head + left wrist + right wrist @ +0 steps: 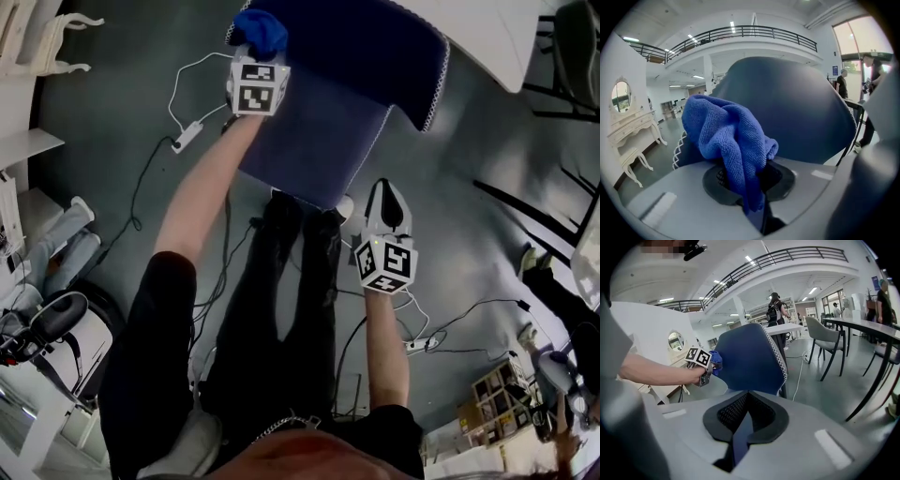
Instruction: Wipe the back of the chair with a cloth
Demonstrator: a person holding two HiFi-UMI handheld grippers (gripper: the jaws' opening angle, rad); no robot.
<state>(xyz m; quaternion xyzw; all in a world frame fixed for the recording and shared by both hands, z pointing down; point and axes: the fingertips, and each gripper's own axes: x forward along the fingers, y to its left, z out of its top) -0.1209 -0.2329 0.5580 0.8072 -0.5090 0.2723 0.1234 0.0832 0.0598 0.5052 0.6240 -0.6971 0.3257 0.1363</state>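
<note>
Grey floor; cloth clamped between left gripper jaws, at chair back

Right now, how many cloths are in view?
1. The cloth is pinched in the jaws of the left gripper, at the edge of the chair back. Another could be hidden behind the chair.

floor: white power strip | cream dresser, oval mirror | grey chair beside long table

Nubby blue microfibre cloth, matt navy fabric chair back, glossy grey floor
</note>
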